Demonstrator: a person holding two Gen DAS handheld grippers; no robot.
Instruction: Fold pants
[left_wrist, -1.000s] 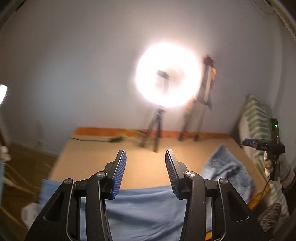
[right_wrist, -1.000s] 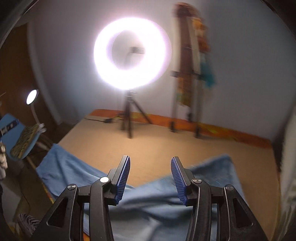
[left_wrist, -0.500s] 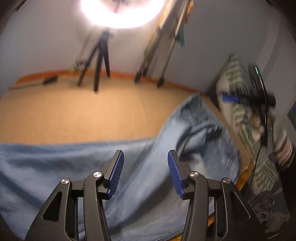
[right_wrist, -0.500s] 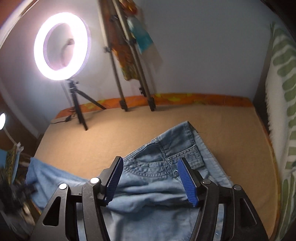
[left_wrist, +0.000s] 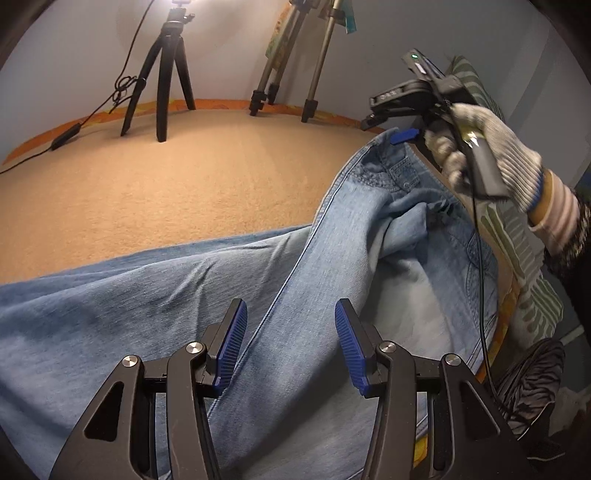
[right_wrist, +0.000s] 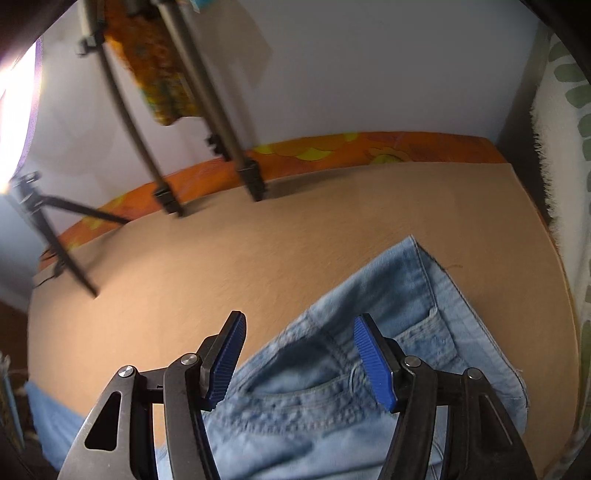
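While the light blue pants (left_wrist: 332, 266) lie spread and rumpled across the tan desk (left_wrist: 166, 184), the left tongs (left_wrist: 288, 332) hang over one leg, its blue pads apart with nothing pinched between them and the leg's long seam running below the gap; the right tongs (right_wrist: 299, 354) point steeply down over the waistband and pocket at the far end of the pants, its pads spread wider and clear of the cloth; in the left view a gloved hand (left_wrist: 491, 155) holds that second tool above the waistband; a black tripod (left_wrist: 166, 74) and a grey tripod (left_wrist: 295, 66) stand at the desk's far edge by the wall.
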